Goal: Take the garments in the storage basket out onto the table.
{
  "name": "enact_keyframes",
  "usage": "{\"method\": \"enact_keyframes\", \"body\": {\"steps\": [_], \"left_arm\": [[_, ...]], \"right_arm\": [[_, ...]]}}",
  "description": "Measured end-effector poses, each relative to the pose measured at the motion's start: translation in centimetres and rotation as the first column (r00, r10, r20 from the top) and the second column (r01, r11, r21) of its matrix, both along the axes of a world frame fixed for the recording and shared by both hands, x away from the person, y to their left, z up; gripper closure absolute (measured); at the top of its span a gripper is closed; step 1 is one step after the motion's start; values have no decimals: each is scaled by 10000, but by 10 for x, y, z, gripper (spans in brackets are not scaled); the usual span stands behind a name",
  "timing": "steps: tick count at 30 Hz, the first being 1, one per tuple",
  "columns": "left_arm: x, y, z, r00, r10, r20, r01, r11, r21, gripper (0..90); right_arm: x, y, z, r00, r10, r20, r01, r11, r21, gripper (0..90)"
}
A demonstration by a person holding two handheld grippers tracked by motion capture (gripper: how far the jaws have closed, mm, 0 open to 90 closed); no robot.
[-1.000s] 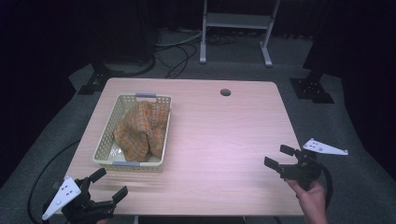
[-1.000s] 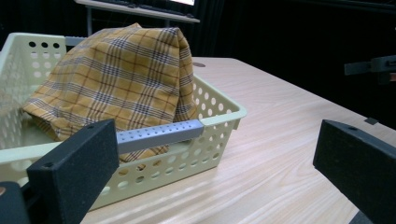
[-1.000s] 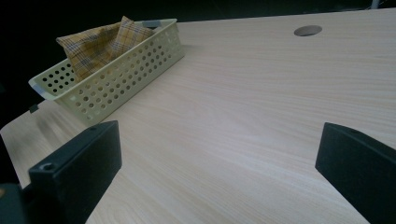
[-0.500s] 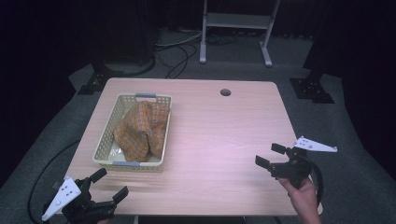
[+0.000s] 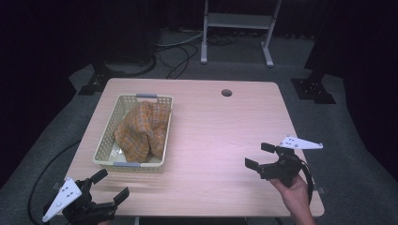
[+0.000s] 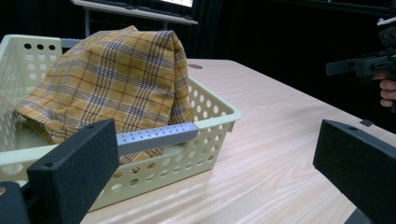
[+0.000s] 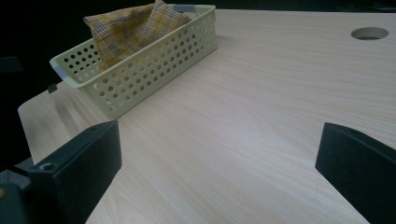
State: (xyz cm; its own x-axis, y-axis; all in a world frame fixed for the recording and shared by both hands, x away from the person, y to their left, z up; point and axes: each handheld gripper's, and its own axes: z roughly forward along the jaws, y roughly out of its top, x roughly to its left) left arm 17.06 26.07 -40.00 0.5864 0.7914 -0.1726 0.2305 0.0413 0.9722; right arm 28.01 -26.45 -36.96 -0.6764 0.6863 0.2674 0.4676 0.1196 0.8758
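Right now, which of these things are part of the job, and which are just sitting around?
Part of the job:
- plaid cloth, heaped in the basket
- pale yellow basket
- left tongs, open, near the basket
- right tongs, open, over bare wood

Just there:
- table with its round hole
- metal stand behind
- floor cables

Basket (image 5: 104, 149): holds plaid cloth (image 5: 141, 131), just beyond left gripper (image 5: 112, 186) fingers
Right gripper (image 5: 257, 155): fingers apart, over bare table (image 5: 220, 126)
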Motion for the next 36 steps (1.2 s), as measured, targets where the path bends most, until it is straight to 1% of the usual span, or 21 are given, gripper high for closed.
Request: {"method": "enact_keyframes", "body": {"steps": [3,7,10,16,24,34,36], "left_arm": [[0,-1,0,10000,2,9,-2,10000,-1,2],[0,-1,0,10000,-17,1,17,10000,4,2],[0,0,1,10000,-5,17,6,10000,-36,2],[-1,1,1,10000,35,40,-34,10000,-88,2],[-1,-1,1,10000,-17,26,17,10000,-21,2],[-1,-2,1,10000,-31,-2,31,10000,-35,2],[-1,-3,1,10000,-55,-4,55,10000,16,2]], "right_arm": [[2,7,0,9999,115,-26,-115,9999,-87,2],[4,16,1,9999,10,-135,-13,9996,-268,2],[6,20,1,9999,90,-120,-92,9999,-144,2],[8,28,3,9998,169,-78,-171,9997,-177,2],[12,41,2,9997,222,-64,-223,9994,-259,2],[15,54,2,9988,486,-3,-486,9983,-325,2],[15,56,2,9986,532,-35,-533,9981,-308,2]]}}
